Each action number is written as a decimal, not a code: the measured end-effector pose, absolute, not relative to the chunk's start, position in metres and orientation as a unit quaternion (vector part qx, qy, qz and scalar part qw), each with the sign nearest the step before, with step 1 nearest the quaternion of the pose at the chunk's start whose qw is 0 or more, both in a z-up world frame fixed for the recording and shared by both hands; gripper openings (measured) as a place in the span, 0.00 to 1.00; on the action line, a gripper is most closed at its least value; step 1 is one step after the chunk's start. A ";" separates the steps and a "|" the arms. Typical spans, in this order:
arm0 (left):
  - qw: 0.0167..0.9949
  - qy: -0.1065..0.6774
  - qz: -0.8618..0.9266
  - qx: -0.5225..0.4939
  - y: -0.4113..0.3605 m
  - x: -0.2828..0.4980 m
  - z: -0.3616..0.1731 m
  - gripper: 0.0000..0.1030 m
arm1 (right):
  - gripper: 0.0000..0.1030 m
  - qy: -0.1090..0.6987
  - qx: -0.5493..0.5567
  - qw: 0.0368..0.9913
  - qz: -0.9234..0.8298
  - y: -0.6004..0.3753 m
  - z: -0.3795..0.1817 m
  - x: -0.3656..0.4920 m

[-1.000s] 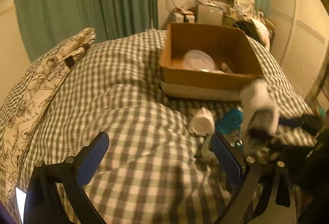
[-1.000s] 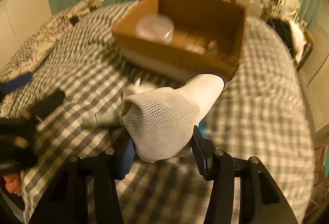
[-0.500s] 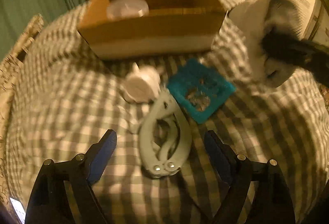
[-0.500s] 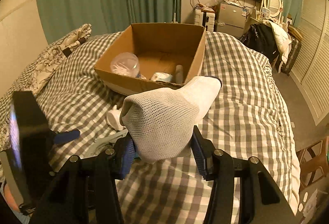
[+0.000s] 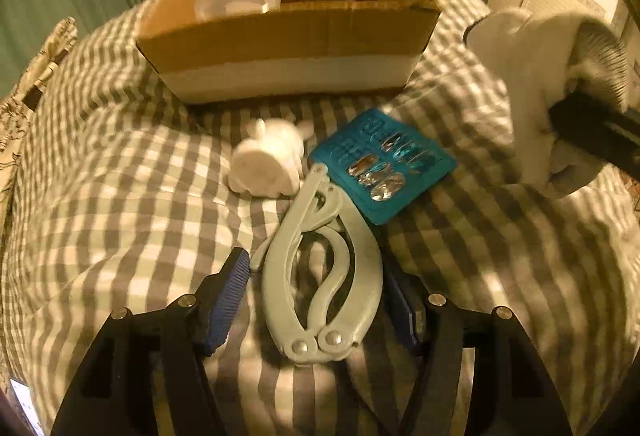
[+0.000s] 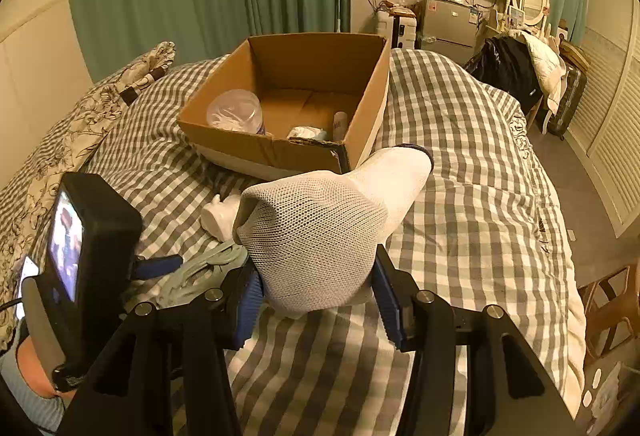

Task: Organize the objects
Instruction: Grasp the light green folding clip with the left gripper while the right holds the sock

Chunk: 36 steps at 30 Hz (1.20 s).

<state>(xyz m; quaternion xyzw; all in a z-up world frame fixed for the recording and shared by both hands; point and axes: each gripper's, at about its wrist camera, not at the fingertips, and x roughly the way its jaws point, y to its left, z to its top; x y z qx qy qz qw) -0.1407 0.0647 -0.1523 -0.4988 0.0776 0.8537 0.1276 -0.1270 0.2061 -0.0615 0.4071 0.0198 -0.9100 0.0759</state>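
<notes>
1. A checked bedspread (image 5: 120,196) covers the bed; a cardboard box (image 5: 288,48) sits on it.
2. My left gripper (image 5: 316,300) straddles a pale folding clip (image 5: 320,276), fingers apart, not yet clamped.
3. My right gripper (image 6: 316,296) is clamped on a white sock (image 6: 320,228).
4. A white figurine (image 5: 268,164) and a teal packet (image 5: 384,164) lie just beyond the clip.
5. The sock hides the packet from the right camera.

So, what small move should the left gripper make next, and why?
Probably close the left gripper on the pale green clip. Its open fingers already stand on both sides of the clip, apparently not yet pinching. The right gripper already holds the white sock, and the cardboard box lies ahead.
</notes>
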 end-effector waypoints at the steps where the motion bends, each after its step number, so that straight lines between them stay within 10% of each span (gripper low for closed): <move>1: 0.126 0.076 0.857 -0.493 0.063 -0.136 -0.148 0.63 | 0.48 0.021 0.405 0.075 -0.911 0.206 -0.059 -0.124; 14: 0.137 0.051 0.892 -0.427 0.042 -0.097 -0.087 0.62 | 0.48 0.046 0.371 0.072 -0.925 0.198 -0.019 -0.084; 15: 0.138 0.047 0.895 -0.421 0.040 -0.093 -0.082 0.48 | 0.48 0.048 0.368 0.073 -0.926 0.198 -0.015 -0.080; 16: 0.132 0.046 0.899 -0.415 0.038 -0.090 -0.076 0.06 | 0.48 0.051 0.364 0.074 -0.927 0.196 -0.011 -0.076; 21: 0.145 0.012 0.901 -0.408 0.024 -0.090 -0.054 0.02 | 0.48 0.057 0.346 0.072 -0.934 0.193 0.007 -0.063; 29: 0.134 -0.012 0.887 -0.442 0.025 -0.108 -0.078 0.10 | 0.48 0.055 0.343 0.070 -0.935 0.195 0.011 -0.060; 33: 0.111 -0.009 0.883 -0.455 0.036 -0.133 -0.099 0.58 | 0.48 0.051 0.354 0.067 -0.931 0.199 0.001 -0.071; 36: 0.117 -0.009 0.879 -0.462 0.048 -0.146 -0.112 0.58 | 0.48 0.046 0.368 0.065 -0.927 0.205 -0.012 -0.083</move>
